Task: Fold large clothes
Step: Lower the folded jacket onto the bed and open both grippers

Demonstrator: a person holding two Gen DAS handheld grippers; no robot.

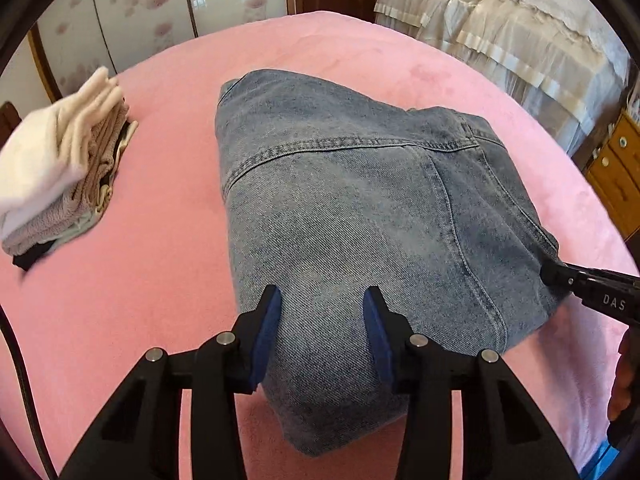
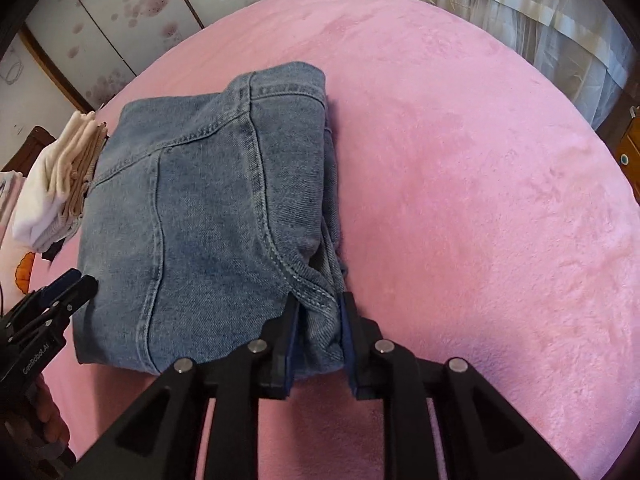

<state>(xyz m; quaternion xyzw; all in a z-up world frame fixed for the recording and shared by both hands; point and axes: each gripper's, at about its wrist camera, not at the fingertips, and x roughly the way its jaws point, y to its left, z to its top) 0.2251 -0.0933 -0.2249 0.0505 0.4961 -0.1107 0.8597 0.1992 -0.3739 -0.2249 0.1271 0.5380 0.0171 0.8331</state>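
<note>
Pink blanket [image 2: 460, 168] spread wide, taking up most of both views. Jeans [image 1: 360, 220] lying near its middle, already folded down to a compact, thick rectangle, layered edges stacked along the right side. Stack of folded clothes [image 1: 64, 168] off to the left, well apart from the denim. Left gripper [image 1: 322, 300] at the near left edge of the bundle, 2 fingers apart with denim between them; whether pads press, cannot tell. Right gripper [image 2: 318, 300] at the near right corner, closed on the thick seam layers there. Folding judged nearly done: perhaps 1 last tuck or squaring, then possibly shifting the bundle toward the stack.
</note>
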